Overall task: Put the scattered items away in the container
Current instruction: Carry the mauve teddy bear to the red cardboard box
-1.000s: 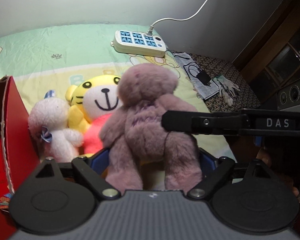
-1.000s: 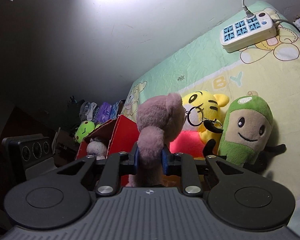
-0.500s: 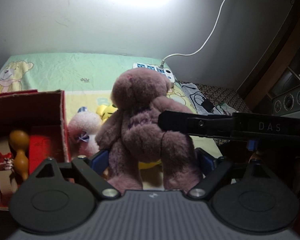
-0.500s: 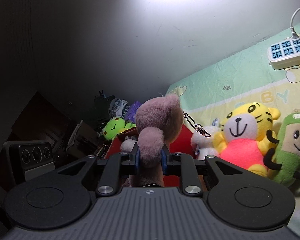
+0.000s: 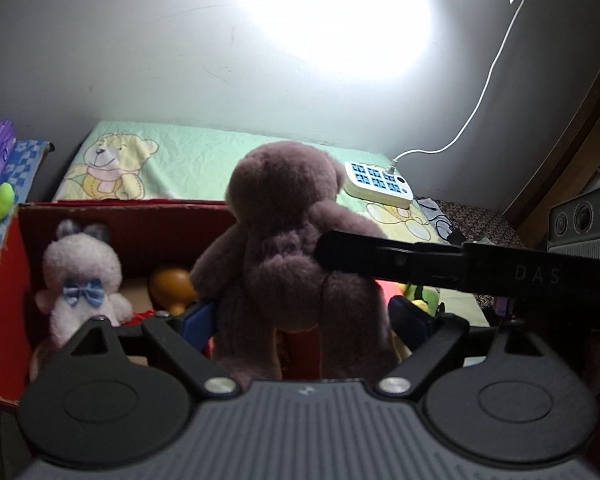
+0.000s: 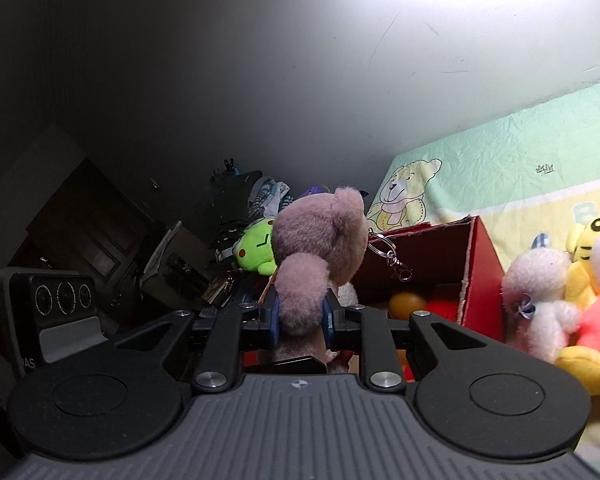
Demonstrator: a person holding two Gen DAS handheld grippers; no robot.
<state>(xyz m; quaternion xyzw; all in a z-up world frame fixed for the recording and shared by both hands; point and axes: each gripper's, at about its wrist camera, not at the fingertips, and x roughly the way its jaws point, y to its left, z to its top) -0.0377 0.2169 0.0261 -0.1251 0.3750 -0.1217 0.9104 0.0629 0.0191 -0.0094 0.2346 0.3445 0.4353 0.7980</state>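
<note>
While both grippers hang onto it, the purple teddy bear [image 5: 288, 240] sits in the air right over the red box [image 5: 4, 280].

Left gripper [image 5: 300, 320] has its jaws fairly wide, blue pads pressed on either side of the bear's legs, and the right gripper [image 6: 300, 316] has its jaws pinched narrow on one fuzzy arm, coming in from the side. Inside the box there's a white bunny with a blue bow [image 5: 80, 276] and some orange thing [image 5: 170, 286]. Out on the bed sheet [image 6: 520, 152] beside the box sit a tiger plush [image 6: 596, 280] and a small white plush [image 6: 540, 292], with a power strip [image 5: 378, 182] further back near the wall.
</note>
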